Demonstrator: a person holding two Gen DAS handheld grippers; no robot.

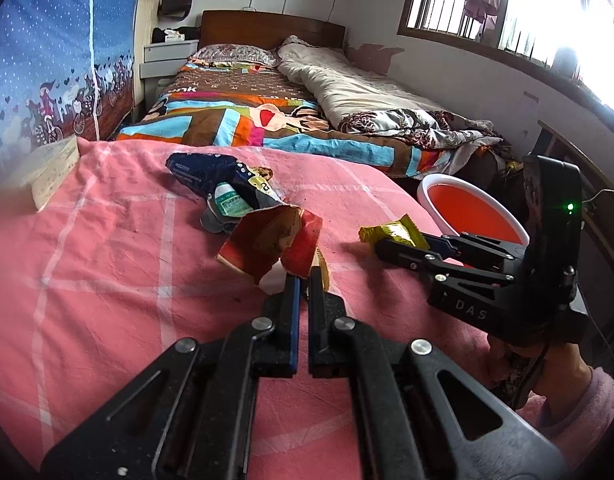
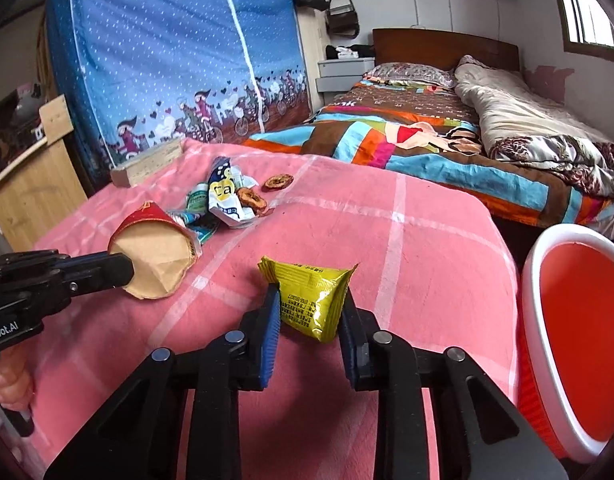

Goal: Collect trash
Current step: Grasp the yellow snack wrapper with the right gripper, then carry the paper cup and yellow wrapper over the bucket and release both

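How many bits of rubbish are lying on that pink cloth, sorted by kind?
Red paper carton: 1
Yellow wrapper: 1
Blue-and-white bag: 1
Green-labelled item: 1
Brown dried rings: 2
Total: 6

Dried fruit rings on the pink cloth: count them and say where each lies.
2. One ring lies alone on the pink cloth; the other ring touches the white wrapper. More may hide under the wrappers.

Glossy foil yellow wrapper (image 2: 313, 304), matt pink woven cloth (image 2: 407, 240), smooth plastic bin (image 2: 547, 248).
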